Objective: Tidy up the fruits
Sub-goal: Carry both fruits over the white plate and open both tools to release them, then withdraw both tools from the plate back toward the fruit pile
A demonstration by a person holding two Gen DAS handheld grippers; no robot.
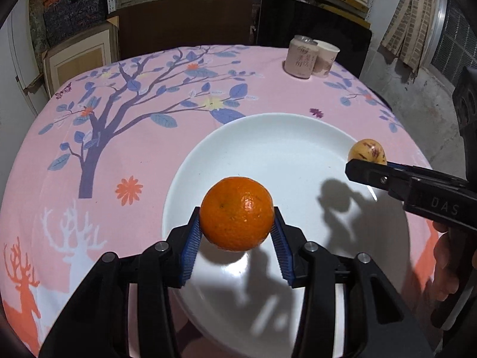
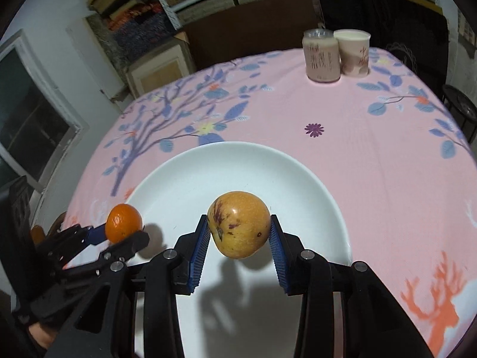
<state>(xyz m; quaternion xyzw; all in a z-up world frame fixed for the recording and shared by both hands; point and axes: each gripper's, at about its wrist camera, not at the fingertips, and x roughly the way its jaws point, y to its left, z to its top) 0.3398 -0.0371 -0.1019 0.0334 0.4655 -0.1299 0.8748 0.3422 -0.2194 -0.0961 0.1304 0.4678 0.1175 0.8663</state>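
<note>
At the lower centre of the left wrist view, we see the left hand-held gripper (image 1: 237, 232) clamped on an orange (image 1: 236, 213), its blue ribbed pads (image 1: 192, 249) pressing the fruit from both sides. The orange hangs above the near part of a white plate (image 1: 268, 149), clear of its surface, and casts a shadow on it. The plate rests on the bench, which is covered by a pink tablecloth (image 1: 143, 161) printed with a blue tree and deer figures.

At the lower centre of the right wrist view, the right hand-held gripper (image 2: 240, 238) is clamped on a yellow fruit with purple streaks (image 2: 238, 228); we cannot tell its exact kind. It too is held above the plate (image 2: 208, 167), not touching it. At the lower left of this view, the left hand-held gripper (image 2: 125, 232) appears with the orange (image 2: 123, 223) over the plate's left rim.

At the right edge of the left wrist view, the right hand-held gripper (image 1: 368, 164) shows with the yellow fruit (image 1: 367, 151) over the plate's right rim.

At the upper right of both views, a drink can (image 1: 299, 56) and a paper cup (image 1: 326, 58) stand just beside each other at the far edge of the bench.
</note>
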